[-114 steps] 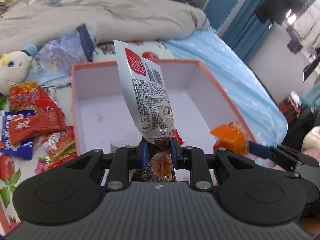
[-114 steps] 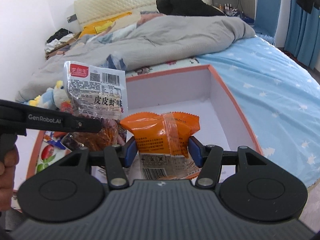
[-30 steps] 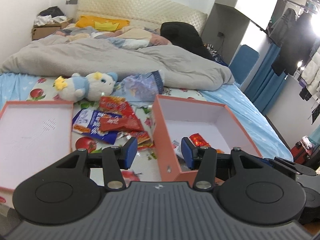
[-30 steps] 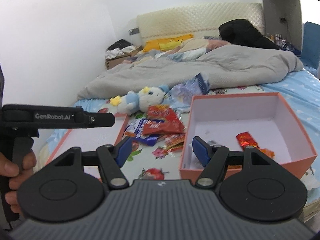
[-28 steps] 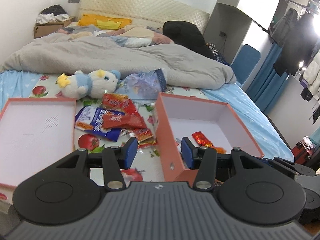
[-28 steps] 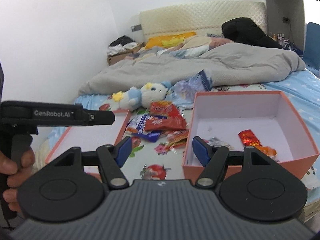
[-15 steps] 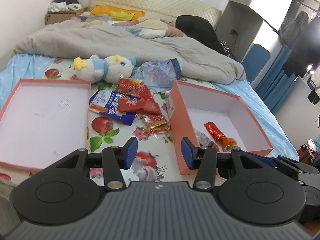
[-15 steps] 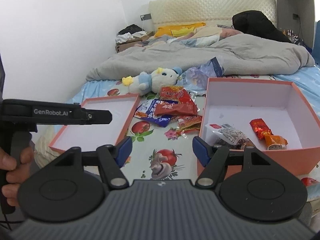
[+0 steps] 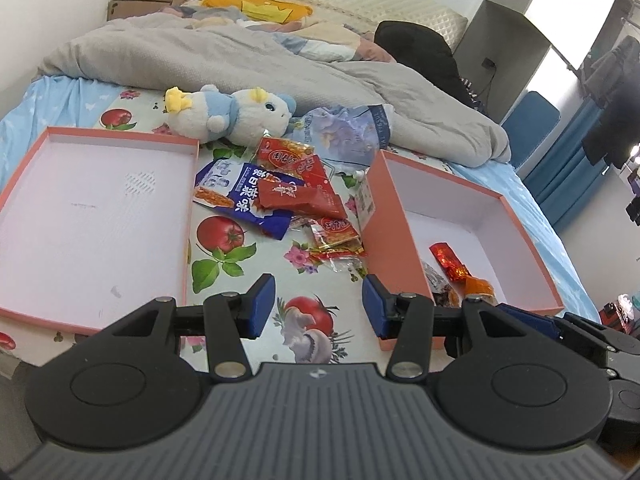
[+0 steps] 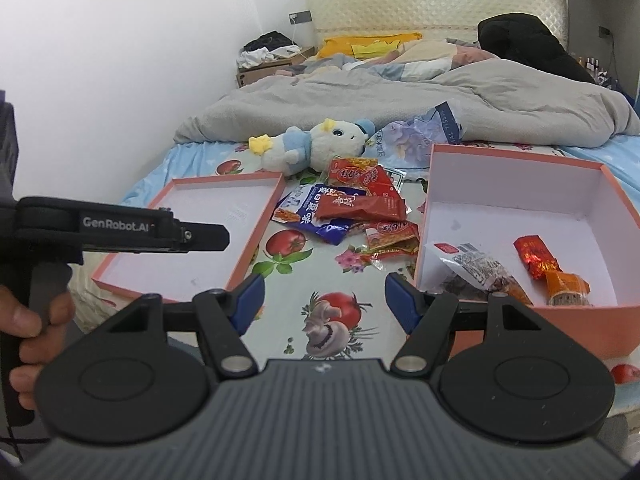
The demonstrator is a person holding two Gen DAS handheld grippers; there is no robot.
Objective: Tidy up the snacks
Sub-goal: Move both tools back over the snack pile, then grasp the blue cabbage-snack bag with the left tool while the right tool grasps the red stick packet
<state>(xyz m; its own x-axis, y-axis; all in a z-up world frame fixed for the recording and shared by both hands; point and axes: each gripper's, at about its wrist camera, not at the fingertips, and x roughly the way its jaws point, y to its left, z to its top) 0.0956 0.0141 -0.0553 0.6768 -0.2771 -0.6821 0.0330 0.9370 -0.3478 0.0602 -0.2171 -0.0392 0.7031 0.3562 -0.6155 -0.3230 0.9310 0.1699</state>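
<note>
Both grippers, left gripper point(image 9: 319, 306) and right gripper point(image 10: 325, 299), hover with jaws spread, holding nothing; snack pile point(image 10: 354, 210) lies ahead on floral cloth point(image 10: 336, 304) between lid point(image 10: 192, 236) and box point(image 10: 516, 200), well apart from jaws

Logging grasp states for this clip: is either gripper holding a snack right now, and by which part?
Nothing is held. The left gripper and right gripper are both open and empty above the bedspread.
</note>
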